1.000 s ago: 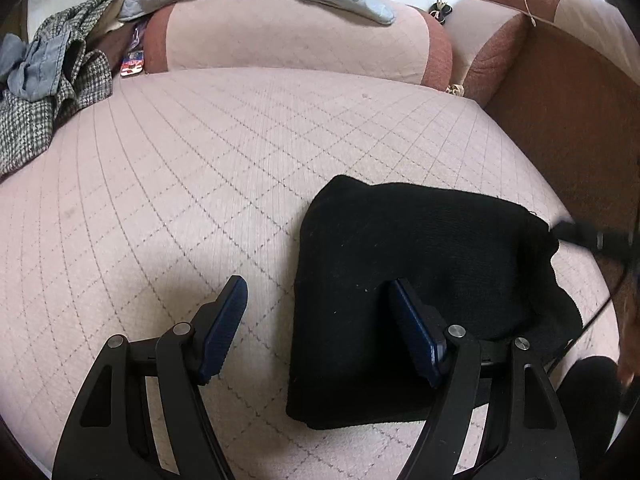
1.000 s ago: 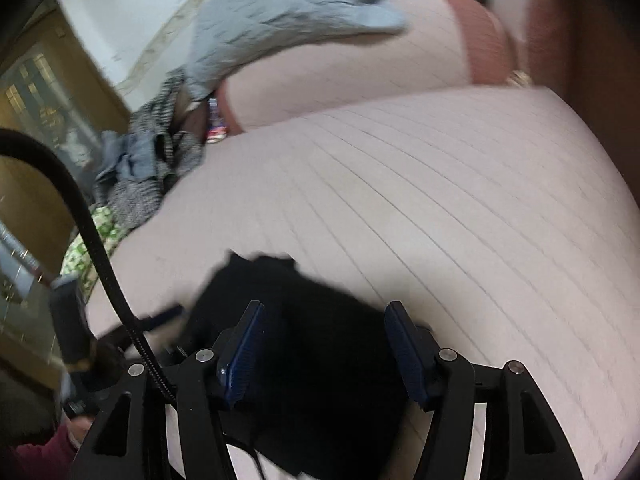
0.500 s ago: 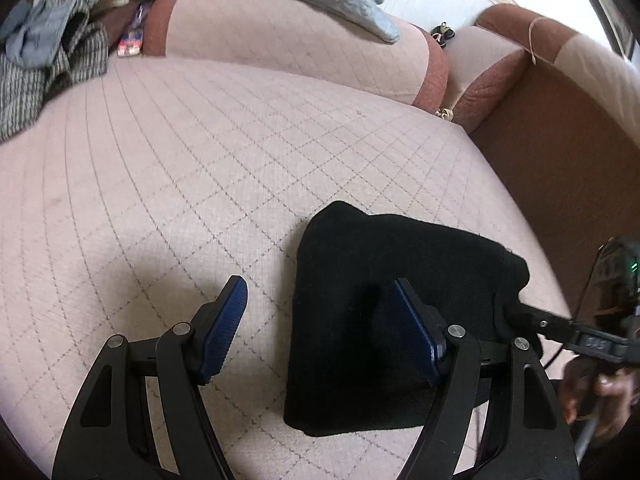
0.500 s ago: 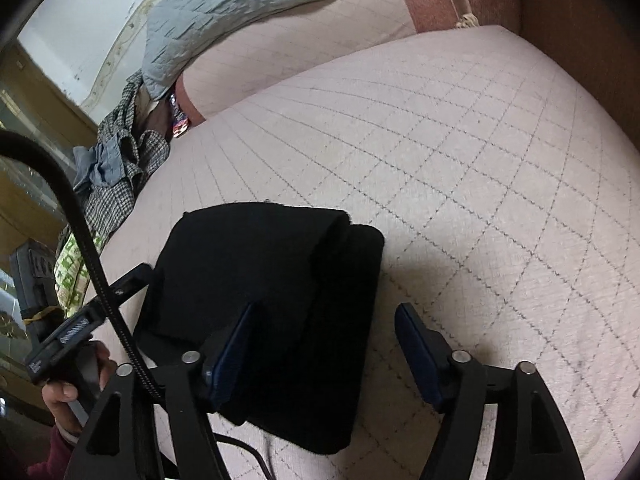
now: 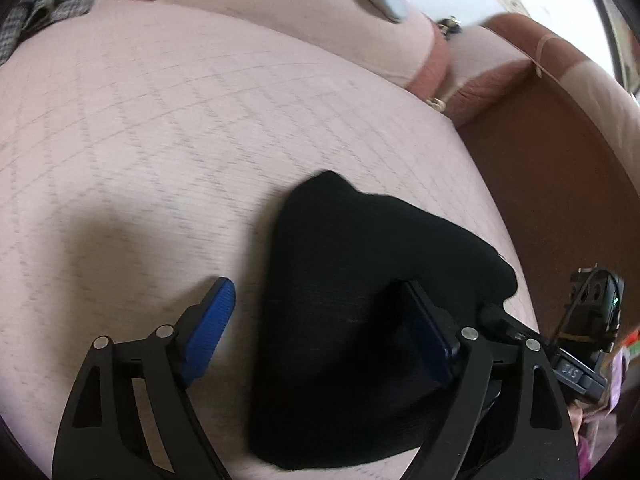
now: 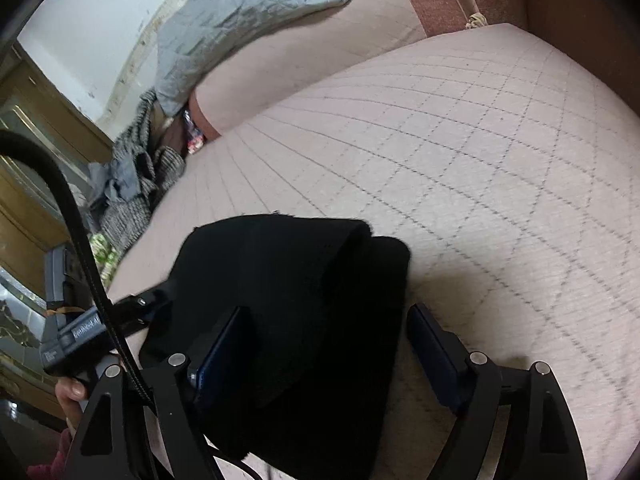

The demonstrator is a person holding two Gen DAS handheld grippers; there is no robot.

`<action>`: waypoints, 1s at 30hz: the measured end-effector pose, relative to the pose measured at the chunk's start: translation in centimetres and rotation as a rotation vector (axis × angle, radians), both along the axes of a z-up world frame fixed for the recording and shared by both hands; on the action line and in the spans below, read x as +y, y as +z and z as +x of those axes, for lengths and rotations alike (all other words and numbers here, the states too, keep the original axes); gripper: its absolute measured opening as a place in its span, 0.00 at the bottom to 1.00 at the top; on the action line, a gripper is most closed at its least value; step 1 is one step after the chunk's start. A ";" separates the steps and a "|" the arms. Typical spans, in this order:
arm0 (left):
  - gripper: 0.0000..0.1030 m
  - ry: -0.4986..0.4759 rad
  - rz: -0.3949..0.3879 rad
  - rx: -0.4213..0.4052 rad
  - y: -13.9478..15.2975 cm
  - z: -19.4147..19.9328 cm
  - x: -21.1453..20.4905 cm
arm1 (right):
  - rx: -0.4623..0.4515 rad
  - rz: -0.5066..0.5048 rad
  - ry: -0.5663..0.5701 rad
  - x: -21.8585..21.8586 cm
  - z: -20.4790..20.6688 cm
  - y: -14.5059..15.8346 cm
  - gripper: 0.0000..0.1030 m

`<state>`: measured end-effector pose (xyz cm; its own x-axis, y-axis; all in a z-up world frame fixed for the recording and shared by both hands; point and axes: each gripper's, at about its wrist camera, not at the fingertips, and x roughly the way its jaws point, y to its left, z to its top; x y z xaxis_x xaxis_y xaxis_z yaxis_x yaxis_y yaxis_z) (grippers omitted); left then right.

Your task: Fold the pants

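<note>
The black pants lie folded into a compact stack on the pink quilted sofa seat. My left gripper is open, straddling the stack's left edge, with one blue pad on the seat side and the other over the fabric. In the right wrist view the pants show two stacked layers. My right gripper is open over the stack's right edge. The other gripper's body shows at the left.
A grey quilted blanket drapes over the sofa backrest. A pile of checked and grey clothes lies at the seat's far left. A brown armrest bounds the right side. The seat's front edge is near the pants.
Both grippers have drawn closer to the folded pants and tilted down. The pants stay in place on the seat. Both grippers remain open.
</note>
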<state>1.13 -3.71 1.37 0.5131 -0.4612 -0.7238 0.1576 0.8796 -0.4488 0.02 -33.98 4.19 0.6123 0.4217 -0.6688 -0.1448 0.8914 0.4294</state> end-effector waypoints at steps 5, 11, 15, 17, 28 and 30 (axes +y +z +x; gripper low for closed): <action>0.67 -0.033 0.032 -0.021 1.0 -0.2 -0.9 | -0.044 -0.031 0.012 0.7 -0.6 1.8 0.41; 0.35 0.029 0.008 -0.161 5.1 -1.1 2.4 | -0.119 0.020 0.060 2.7 0.4 5.5 0.35; 0.35 0.066 0.042 -0.228 6.8 -1.4 4.1 | -0.145 -0.013 0.082 5.1 2.6 6.7 0.34; 0.35 0.083 0.042 -0.174 5.9 -1.0 4.9 | -0.128 -0.034 0.074 5.3 3.0 6.5 0.34; 0.75 0.041 0.037 0.061 1.3 -0.4 3.4 | -0.039 0.004 0.047 2.0 2.1 3.1 0.34; 0.76 0.006 0.025 0.073 0.5 -0.4 2.1 | -0.005 0.070 0.025 0.9 2.2 2.3 0.45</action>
<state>0.70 -1.58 1.82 0.4615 -0.4397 -0.7705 0.1202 0.8915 -0.4368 2.20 -33.08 6.50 0.6044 0.4822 -0.6341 -0.1685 0.8554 0.4899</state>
